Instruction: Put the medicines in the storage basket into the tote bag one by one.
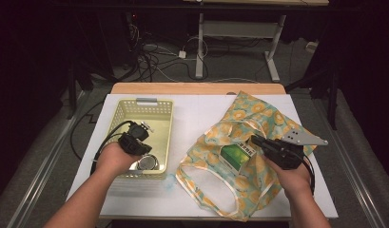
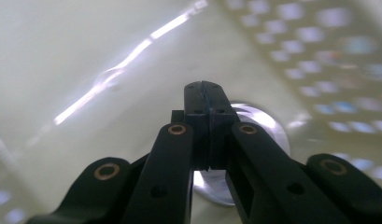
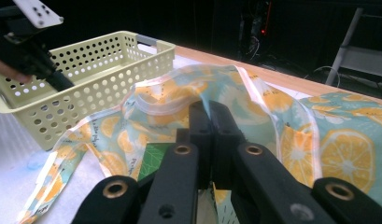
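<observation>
My left gripper (image 1: 141, 148) reaches down into a pale yellow perforated basket (image 1: 169, 124), jaws shut with nothing between them. Just below its tips (image 2: 202, 87) lies a round silver tin (image 2: 269, 127) on the basket floor (image 2: 62, 56); the tin (image 1: 148, 163) sits at the basket's near end. My right gripper (image 1: 255, 140) hovers over the mouth of an orange-print cloth bag (image 1: 251, 114), jaws shut (image 3: 209, 111). A green box (image 1: 237, 156) lies in the bag's opening, just left of the right jaws (image 3: 153, 159). I see no cloth pinched between them.
A white mat (image 1: 197, 109) covers the table, with a wooden strip (image 1: 197, 89) along the far edge. The bag's handles (image 1: 201, 187) trail toward the near edge. Dark floor, cables and desk legs (image 1: 199, 52) lie beyond.
</observation>
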### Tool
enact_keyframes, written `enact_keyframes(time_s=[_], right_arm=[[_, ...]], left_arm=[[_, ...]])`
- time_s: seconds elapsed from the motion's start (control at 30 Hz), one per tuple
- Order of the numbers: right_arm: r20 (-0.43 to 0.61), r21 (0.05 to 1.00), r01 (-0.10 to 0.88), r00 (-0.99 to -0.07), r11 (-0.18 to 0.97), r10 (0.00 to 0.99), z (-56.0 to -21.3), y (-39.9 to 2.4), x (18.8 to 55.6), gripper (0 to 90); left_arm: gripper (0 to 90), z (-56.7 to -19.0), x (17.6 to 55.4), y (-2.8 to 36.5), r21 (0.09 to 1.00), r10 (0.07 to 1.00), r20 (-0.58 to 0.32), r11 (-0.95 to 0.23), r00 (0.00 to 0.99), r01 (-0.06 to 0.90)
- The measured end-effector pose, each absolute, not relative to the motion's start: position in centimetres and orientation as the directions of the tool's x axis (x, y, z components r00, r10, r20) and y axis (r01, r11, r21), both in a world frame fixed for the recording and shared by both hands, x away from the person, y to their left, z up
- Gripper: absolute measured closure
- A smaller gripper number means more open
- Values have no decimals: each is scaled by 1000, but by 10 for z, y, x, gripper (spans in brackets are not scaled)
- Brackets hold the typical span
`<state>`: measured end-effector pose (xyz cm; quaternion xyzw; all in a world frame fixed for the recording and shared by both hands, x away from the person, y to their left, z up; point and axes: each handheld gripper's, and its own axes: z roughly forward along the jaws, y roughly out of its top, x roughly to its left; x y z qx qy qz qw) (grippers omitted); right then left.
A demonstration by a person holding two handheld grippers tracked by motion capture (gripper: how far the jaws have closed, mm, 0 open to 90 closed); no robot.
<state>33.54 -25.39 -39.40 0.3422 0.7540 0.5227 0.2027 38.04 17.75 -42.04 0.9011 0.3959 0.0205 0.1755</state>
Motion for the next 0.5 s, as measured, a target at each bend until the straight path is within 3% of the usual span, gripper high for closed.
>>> enact_keyframes(time_s=[0.2, 0.5], right_arm=[[47, 927, 299, -688, 225, 724, -393, -251, 334, 900], [52, 927, 304, -685, 219, 727, -394, -253, 334, 900]], left_arm=[[879, -430, 373, 154, 248, 631, -112, -730, 767, 637], [879, -434, 392, 165, 209, 694, -12, -702, 720, 681]])
